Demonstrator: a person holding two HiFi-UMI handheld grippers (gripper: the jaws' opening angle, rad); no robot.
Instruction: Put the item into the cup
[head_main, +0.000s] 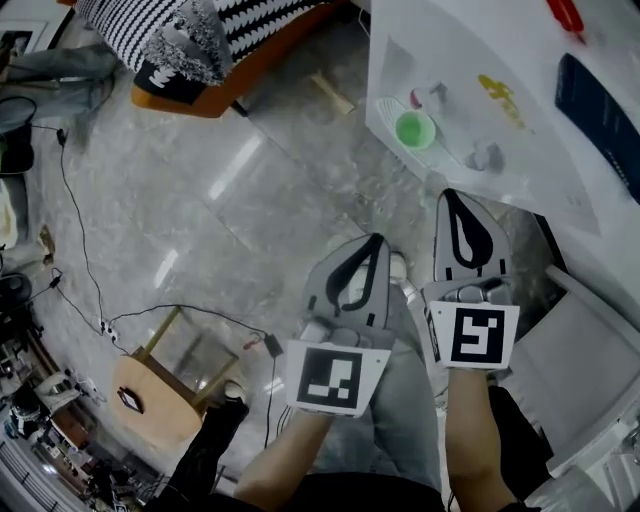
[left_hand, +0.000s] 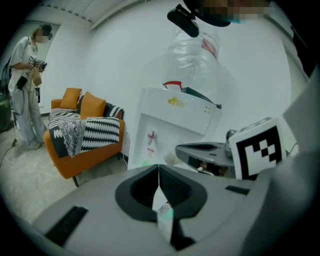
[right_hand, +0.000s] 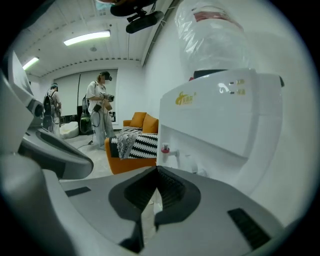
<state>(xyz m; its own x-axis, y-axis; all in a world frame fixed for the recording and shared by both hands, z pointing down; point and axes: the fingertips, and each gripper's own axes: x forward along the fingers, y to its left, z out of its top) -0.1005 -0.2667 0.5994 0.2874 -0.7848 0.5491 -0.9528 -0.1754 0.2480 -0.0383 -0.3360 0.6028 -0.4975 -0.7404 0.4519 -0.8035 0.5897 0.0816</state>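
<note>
Seen from above, a green cup (head_main: 414, 130) sits in the recess of a white water dispenser (head_main: 470, 40). The left hand-held gripper (head_main: 377, 240) and the right hand-held gripper (head_main: 449, 195) are held side by side, both pointing towards the dispenser. Both are apart from the cup, the right one nearer to it. Each is clenched tip to tip with nothing between its jaws.

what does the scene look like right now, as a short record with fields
left gripper: jaws together, empty
right gripper: jaws together, empty
green cup: upright on the ledge of the water dispenser, ahead of both grippers
item: cannot tell which
sofa: orange, striped throw on it
</note>
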